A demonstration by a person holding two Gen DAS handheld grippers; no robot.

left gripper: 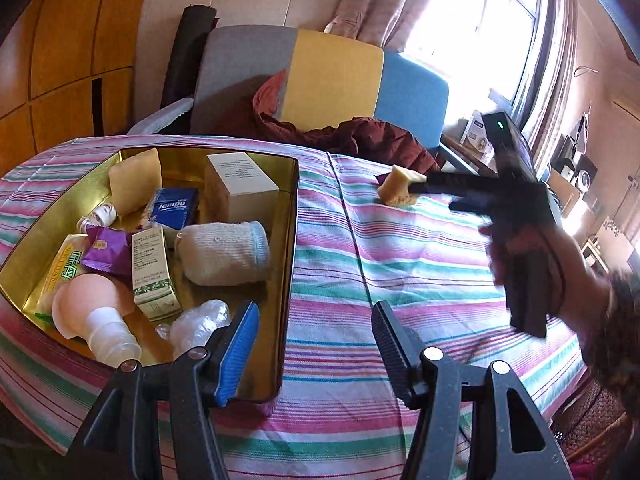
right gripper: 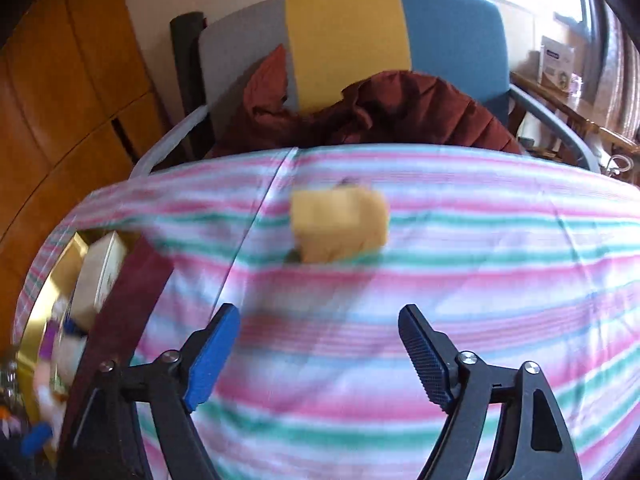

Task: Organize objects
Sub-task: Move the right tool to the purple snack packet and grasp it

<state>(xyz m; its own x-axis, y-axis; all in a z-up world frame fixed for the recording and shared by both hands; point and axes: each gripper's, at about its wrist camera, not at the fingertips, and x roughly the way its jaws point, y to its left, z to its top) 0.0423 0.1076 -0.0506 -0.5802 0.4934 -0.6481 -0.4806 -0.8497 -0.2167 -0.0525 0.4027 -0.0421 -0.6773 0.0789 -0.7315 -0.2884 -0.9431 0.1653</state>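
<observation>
Bedroom, mid-tidy: my right gripper (right gripper: 320,352) heads for the yellow sponge block (right gripper: 340,226), the one loose item out on the striped bedspread (right gripper: 480,280). The sponge sits centre frame in my right wrist view, ahead of spread jaws with nothing between them. It is blurred there, so its edges are soft.

From the left wrist view, my right hand (left gripper: 536,264) reaches in from the right edge, the tool's dark fingers pointing left, their tips at or just short of the sponge (left gripper: 400,188) (contact I cannot confirm).

My left gripper (left gripper: 316,352) hangs released at the bottom of the frame, over the near right corner of the gold tin (left gripper: 290,240). The tin already holds a Tempo tissue pack (left gripper: 172,208), a white carton (left gripper: 240,184), a rolled sock (left gripper: 224,252) and a green-and-white box (left gripper: 154,272).

Judged step: fetching the last stray. Next I need to bracket the sponge, clench gently (it will squash), and carry it left to the tin.
</observation>
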